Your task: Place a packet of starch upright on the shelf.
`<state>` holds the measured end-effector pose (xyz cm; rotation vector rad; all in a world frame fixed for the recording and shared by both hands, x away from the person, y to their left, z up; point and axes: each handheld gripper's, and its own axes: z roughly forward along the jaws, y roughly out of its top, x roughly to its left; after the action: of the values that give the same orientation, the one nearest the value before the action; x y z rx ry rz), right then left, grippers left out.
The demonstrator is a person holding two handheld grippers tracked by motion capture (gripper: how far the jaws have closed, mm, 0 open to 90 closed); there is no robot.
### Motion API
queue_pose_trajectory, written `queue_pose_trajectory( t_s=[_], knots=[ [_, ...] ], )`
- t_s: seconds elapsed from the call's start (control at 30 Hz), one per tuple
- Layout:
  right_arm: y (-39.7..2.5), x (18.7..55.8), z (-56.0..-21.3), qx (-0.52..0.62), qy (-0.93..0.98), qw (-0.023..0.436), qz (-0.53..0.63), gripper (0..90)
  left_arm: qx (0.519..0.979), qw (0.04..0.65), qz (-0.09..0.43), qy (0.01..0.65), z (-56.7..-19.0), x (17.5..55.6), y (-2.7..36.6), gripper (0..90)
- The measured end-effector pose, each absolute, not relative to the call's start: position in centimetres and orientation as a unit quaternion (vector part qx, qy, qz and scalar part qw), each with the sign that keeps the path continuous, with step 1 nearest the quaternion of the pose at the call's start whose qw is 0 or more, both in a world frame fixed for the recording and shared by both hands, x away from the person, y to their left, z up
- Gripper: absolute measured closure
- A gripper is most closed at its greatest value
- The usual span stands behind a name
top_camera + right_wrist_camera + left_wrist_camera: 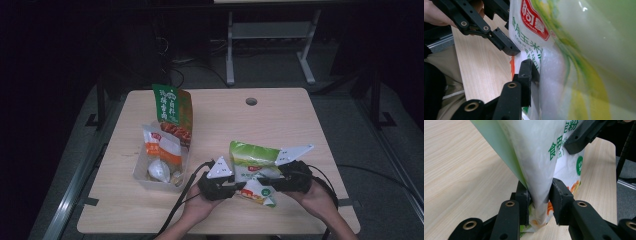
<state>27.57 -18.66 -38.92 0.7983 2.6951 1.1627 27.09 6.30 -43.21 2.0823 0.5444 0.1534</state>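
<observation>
- Starch bag (252,170) at table (280,115) near edge, centre-right, between left gripper (235,188) and right gripper (272,182).
- Clear tray (142,181) left of bag, holding small packets (162,150).
- Tall pouch (172,112) upright just behind tray.

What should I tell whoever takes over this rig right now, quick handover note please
Left claw: shut on the lower edge of the green and white starch bag.
Right claw: gripping the same bag from the other side; its far jaw is hidden behind the bag.
The bag is held between both, near the front of the table.
A clear plastic bin to the left holds an orange and white packet and a white pouch; a green and red bag stands at its far end.
Done: bag gripped. Left, probably: move it into the bin.
</observation>
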Motion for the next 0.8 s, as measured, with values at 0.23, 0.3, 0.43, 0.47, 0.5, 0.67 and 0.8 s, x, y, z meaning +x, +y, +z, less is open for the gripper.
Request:
queue_pose_trajectory(
  t_s=[0.23, 0.3, 0.43, 0.47, 0.5, 0.67, 0.8],
  knots=[
    [-18.4, 27.9, -38.3, 0.285, 0.877, 0.033, 0.385, 86.5, 0.838, 0.478, 0.075, 0.254, -43.1, 26.5, 7.3, 51.2],
    [-18.4, 28.0, -38.0, 0.290, 0.873, 0.044, 0.391, 86.8, 0.838, 0.476, 0.082, 0.256, -43.1, 26.1, 7.9, 44.0],
    [-18.3, 28.3, -37.0, 0.302, 0.869, 0.063, 0.388, 87.1, 0.838, 0.472, 0.093, 0.259, -43.0, 25.0, 9.4, 38.2],
    [-18.1, 28.5, -36.8, 0.301, 0.870, 0.067, 0.385, 87.1, 0.836, 0.474, 0.094, 0.260, -43.0, 24.7, 9.6, 37.1],
    [-17.9, 28.7, -36.5, 0.302, 0.871, 0.068, 0.382, 87.1, 0.838, 0.471, 0.097, 0.257, -42.9, 24.4, 10.0, 36.6],
    [-16.3, 29.7, -34.7, 0.288, 0.873, 0.071, 0.387, 87.3, 0.846, 0.461, 0.104, 0.246, -42.8, 23.0, 10.9, 36.1],
    [-14.5, 30.2, -33.5, 0.271, 0.881, 0.074, 0.380, 87.2, 0.852, 0.453, 0.110, 0.238, -42.9, 22.5, 11.5, 35.8]
  ],
)
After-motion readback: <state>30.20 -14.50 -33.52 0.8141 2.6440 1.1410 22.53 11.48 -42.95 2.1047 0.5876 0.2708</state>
